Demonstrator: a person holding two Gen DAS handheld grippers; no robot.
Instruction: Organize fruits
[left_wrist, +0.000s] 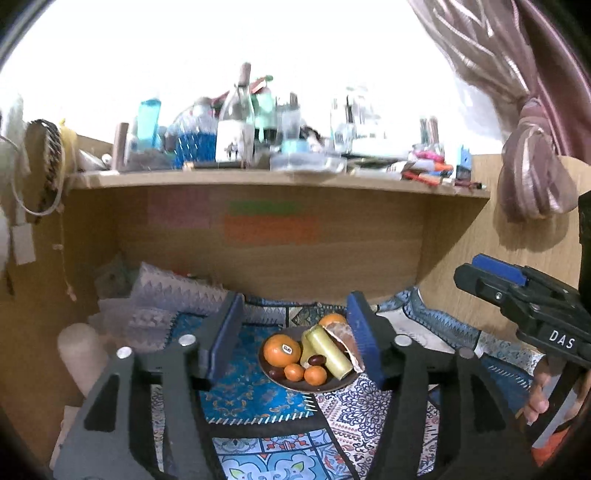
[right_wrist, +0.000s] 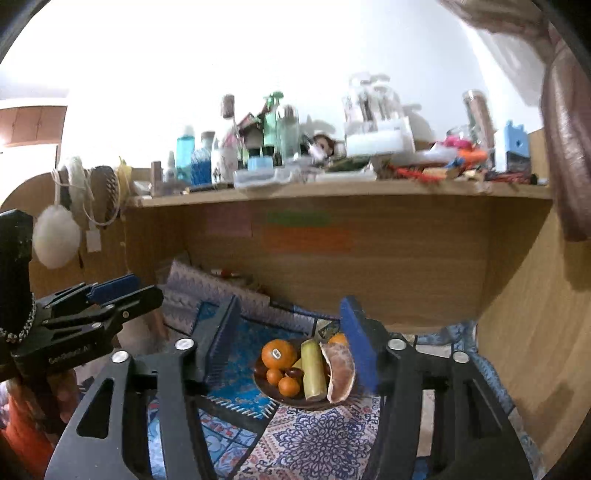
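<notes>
A brown plate (left_wrist: 295, 386) (right_wrist: 269, 393) of fruit sits on a patterned cloth. It holds a large orange with a sticker (left_wrist: 281, 350) (right_wrist: 278, 353), two small oranges (left_wrist: 315, 374) (right_wrist: 288, 386), a pale yellow-green cylindrical piece (left_wrist: 330, 350) (right_wrist: 313, 369), a peeled citrus piece (left_wrist: 345, 338) (right_wrist: 340, 371) and dark dates (left_wrist: 317, 359). My left gripper (left_wrist: 295, 332) is open and empty, held above and short of the plate. My right gripper (right_wrist: 291, 332) is open and empty, also above the plate. Each gripper shows in the other's view: right gripper (left_wrist: 495, 277), left gripper (right_wrist: 118, 291).
A wooden shelf (left_wrist: 258, 179) (right_wrist: 332, 190) crowded with bottles and clutter overhangs the plate, with a wooden back panel behind. Folded cloths (left_wrist: 166, 295) lie back left. A pale cylinder (left_wrist: 79, 350) stands at left. A wooden side wall (right_wrist: 524, 332) rises at right.
</notes>
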